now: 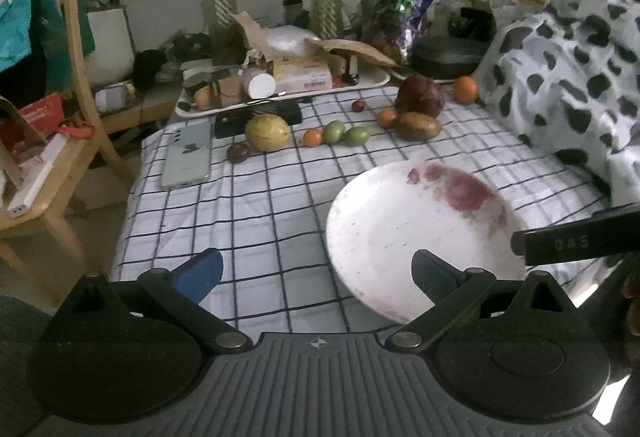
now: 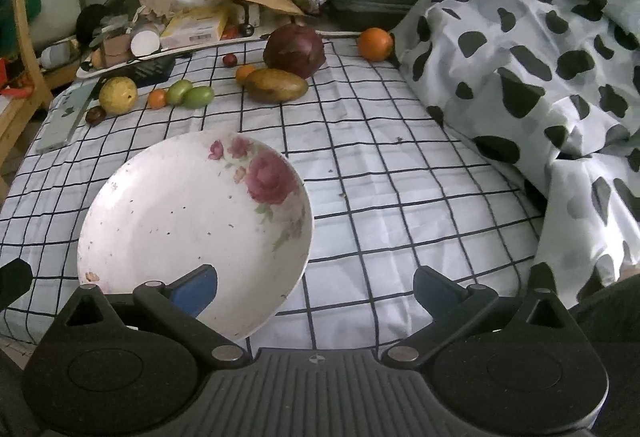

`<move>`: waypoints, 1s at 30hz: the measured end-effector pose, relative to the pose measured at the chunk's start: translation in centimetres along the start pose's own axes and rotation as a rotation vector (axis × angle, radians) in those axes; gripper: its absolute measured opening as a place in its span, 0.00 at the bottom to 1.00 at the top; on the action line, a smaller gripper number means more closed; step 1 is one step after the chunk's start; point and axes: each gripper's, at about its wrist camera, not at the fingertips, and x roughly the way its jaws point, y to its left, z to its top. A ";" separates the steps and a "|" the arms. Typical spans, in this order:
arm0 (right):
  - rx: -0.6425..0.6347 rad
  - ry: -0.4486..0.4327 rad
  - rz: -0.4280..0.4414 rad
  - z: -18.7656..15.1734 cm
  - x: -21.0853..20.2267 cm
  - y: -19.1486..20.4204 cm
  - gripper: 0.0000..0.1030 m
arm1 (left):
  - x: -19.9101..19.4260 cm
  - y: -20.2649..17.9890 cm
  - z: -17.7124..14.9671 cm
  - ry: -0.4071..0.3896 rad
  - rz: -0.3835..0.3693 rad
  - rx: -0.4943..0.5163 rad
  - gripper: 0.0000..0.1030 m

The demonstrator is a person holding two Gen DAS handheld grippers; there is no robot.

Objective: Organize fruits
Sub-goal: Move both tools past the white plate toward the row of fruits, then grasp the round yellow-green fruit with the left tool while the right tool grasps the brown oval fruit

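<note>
A white plate with a pink rose print lies on the checked cloth, near the front. Fruit lies in a loose row farther back: a yellow round fruit, a dark small fruit, a small orange, two green fruits, a brown mango, a big dark red fruit and an orange. My left gripper is open, its right finger over the plate's near rim. My right gripper is open and empty, its left finger over the plate.
A phone lies left of the fruit. A cluttered tray and plant vases stand at the back. A black-spotted blanket covers the right side. A wooden chair stands left of the bed.
</note>
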 end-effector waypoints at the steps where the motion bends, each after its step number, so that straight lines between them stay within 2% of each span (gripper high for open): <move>1: 0.002 0.001 -0.004 0.1 -0.1 0.0 1.00 | 0.0 0.1 0.1 -0.003 -0.006 -0.003 0.99; 14: -0.016 -0.031 0.003 0.7 0.0 0.5 1.00 | 0.6 0.2 0.1 -0.001 -0.012 0.002 0.99; 21: -0.044 -0.113 0.031 2.5 0.5 0.7 1.00 | 2.5 1.7 0.6 0.013 -0.028 -0.006 0.99; 26: -0.096 -0.173 0.014 4.2 1.2 0.9 1.00 | 4.7 3.4 1.4 0.035 -0.084 -0.059 0.99; 30: -0.132 -0.203 0.059 5.4 2.1 0.9 1.00 | 5.6 3.8 2.6 -0.001 -0.081 -0.031 0.99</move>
